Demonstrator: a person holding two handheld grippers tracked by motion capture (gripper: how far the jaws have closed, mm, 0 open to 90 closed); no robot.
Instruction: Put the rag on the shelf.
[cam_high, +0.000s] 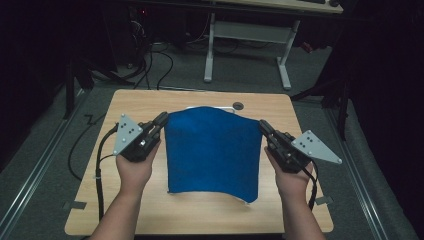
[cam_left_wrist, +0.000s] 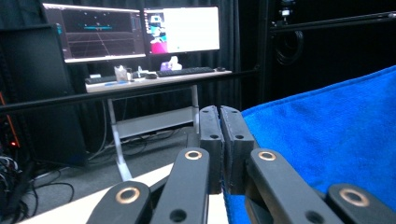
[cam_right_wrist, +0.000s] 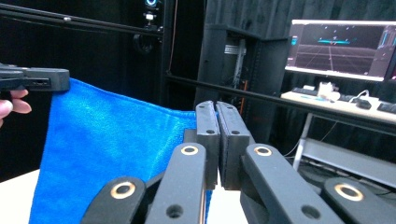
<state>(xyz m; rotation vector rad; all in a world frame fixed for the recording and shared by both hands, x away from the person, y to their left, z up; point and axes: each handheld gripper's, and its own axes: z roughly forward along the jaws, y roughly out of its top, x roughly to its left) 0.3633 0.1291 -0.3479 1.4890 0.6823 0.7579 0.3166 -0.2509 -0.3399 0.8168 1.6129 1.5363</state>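
Observation:
A blue cloth (cam_high: 212, 150) hangs stretched above the wooden table (cam_high: 150, 102), held up by its two upper corners, its lower edge draping near the table's front. My left gripper (cam_high: 163, 119) is shut on the cloth's upper left corner; in the left gripper view its jaws (cam_left_wrist: 220, 114) press together with the blue cloth (cam_left_wrist: 327, 135) spreading off to the right. My right gripper (cam_high: 262, 123) is shut on the upper right corner; in the right gripper view its jaws (cam_right_wrist: 216, 109) are closed, the cloth (cam_right_wrist: 107, 140) runs left toward the other gripper (cam_right_wrist: 35, 79).
A white object (cam_high: 227, 108) peeks out behind the cloth's top edge, next to a dark round grommet (cam_high: 238, 105). Beyond the table stands a desk (cam_high: 247, 30) with white legs and loose cables on the floor. Monitors (cam_left_wrist: 182, 28) glow in the background.

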